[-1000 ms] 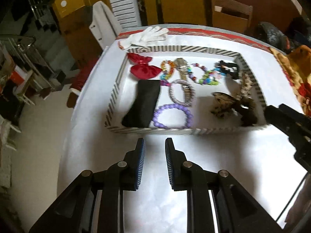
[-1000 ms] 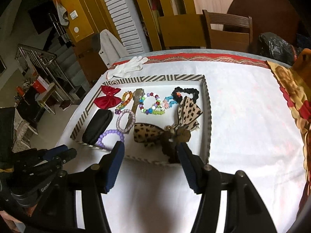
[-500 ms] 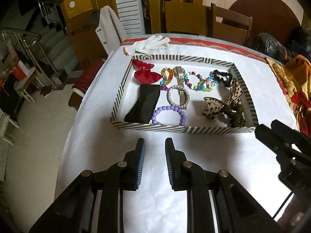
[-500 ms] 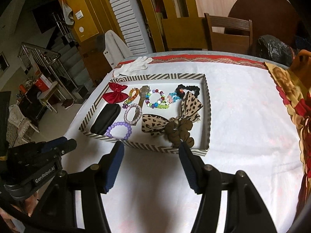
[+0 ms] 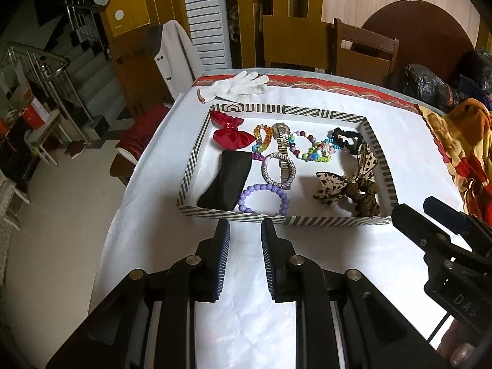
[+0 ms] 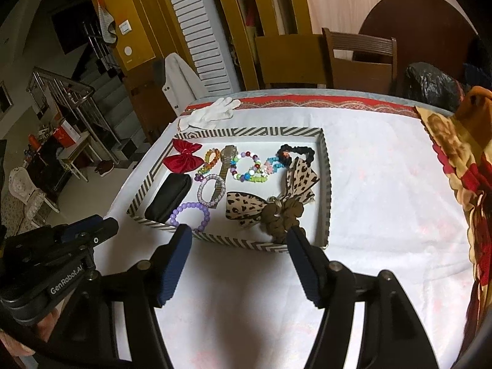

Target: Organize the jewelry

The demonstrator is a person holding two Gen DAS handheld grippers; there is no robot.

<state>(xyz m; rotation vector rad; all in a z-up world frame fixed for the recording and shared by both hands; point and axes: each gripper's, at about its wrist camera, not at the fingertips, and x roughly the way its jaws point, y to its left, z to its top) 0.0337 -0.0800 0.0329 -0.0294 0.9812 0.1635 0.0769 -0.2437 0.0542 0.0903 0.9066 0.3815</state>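
White cloth covers the table (image 6: 369, 190) in front of you, a red patterned band along its far edge and a white glove (image 5: 235, 87) lying there. Wooden chairs (image 6: 359, 61), a louvred door and a staircase fill the room behind.

Your striped tray (image 5: 286, 110) holds the jewelry: one red bow (image 5: 229, 133), one black pouch (image 5: 227, 180), one purple bead bracelet (image 5: 264, 198), one silver bangle (image 5: 278, 170), one watch (image 5: 283, 138), one leopard bow (image 6: 246, 207), one black scrunchie (image 5: 347, 140), and a tangle of coloured bead bracelets too overlapped to count.

Your left gripper (image 5: 245, 240) hangs before the tray's near wall, jaws a narrow gap apart, empty. Your right gripper (image 6: 240, 246) is spread wide, also empty.
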